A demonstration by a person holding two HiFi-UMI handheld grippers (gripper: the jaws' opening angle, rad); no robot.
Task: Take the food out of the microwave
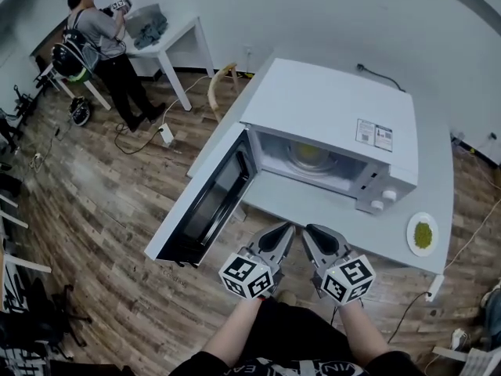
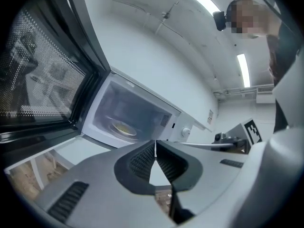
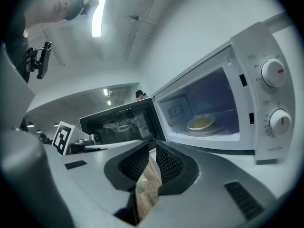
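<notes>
Wood-plank floor (image 1: 94, 210) fills the left of the head view. A pale grey table (image 1: 305, 202) crosses the middle and carries a white box-shaped microwave (image 1: 329, 116). Its black-windowed door (image 1: 207, 202) stands swung wide toward the lower left of the frame, so the cavity is open at the front. Inside, on the turntable, sits the round pale plate of yellowish food (image 1: 309, 155), set back from the sill and not yet lifted out.

Both tools hang side by side at lower centre, just off the table's near edge. The left gripper (image 1: 286, 227) has its jaws closed tip to tip with nothing between them. The right gripper (image 1: 311, 230) is pinched to a thin slit, with only floor showing through it.

The plate lies straight up the frame from the right gripper's tips and slightly up and right of the left's. In the left gripper view it (image 2: 122, 127) sits up and left of the jaws (image 2: 155, 144). In the right gripper view it (image 3: 202, 123) sits up and right of them (image 3: 153, 146). So it lies ahead, on a line between the two tools.

Being round, it has no long axis, and any part of the near rim would serve. The right gripper looks marginally better placed, since the open door flanks the left one. Either would have to open before taking the rim.

A small white plate of green food (image 1: 423, 234) rests on the table to the right of the microwave, well apart from the grippers.
</notes>
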